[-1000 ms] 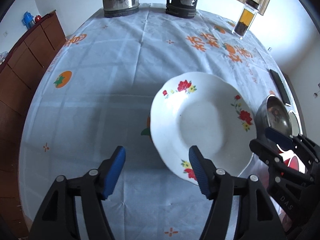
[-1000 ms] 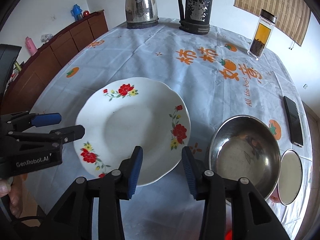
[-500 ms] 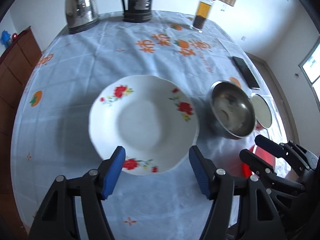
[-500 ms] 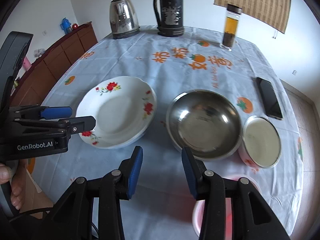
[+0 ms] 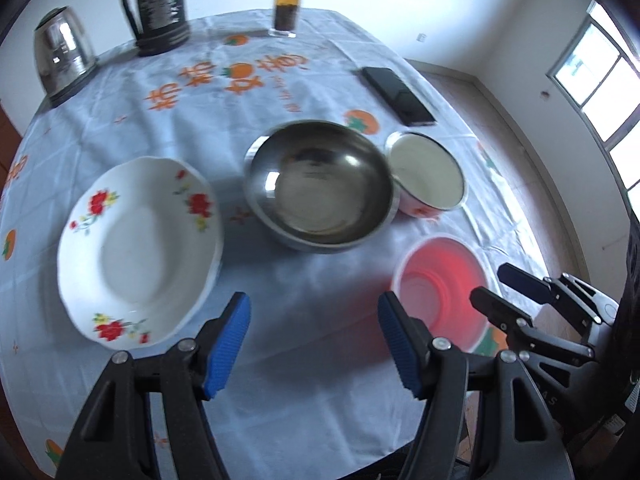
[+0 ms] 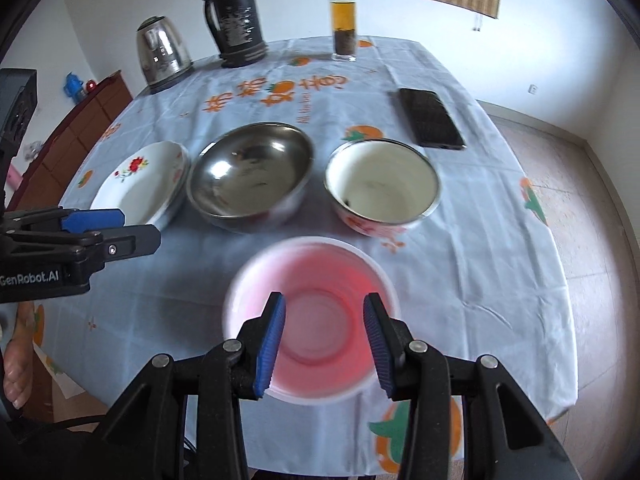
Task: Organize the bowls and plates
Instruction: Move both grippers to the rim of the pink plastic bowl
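Observation:
Four dishes stand on the tablecloth: a white floral plate [image 5: 136, 244] [image 6: 140, 184] on the left, a steel bowl [image 5: 320, 184] [image 6: 250, 176] beside it, a white-lined enamel bowl [image 5: 426, 176] [image 6: 382, 184], and a pink bowl [image 5: 440, 288] [image 6: 320, 320] nearest the front edge. My left gripper [image 5: 314, 332] [image 6: 138, 226] hangs open above bare cloth between the plate and the pink bowl. My right gripper [image 6: 325, 320] [image 5: 492, 282] is open above the pink bowl's near half, and its pads touch nothing.
At the back of the table stand a steel kettle [image 6: 162, 52], a dark thermos [image 6: 236, 20] and a glass tea bottle [image 6: 343, 20]. A black phone [image 6: 432, 118] lies at the right. A wooden cabinet [image 6: 80, 120] is on the left; the table edge runs just below the pink bowl.
Both grippers have swept to the right along the table, from over the floral plate to the bowls. The pink bowl has come under the right gripper. Both sets of jaws kept their width.

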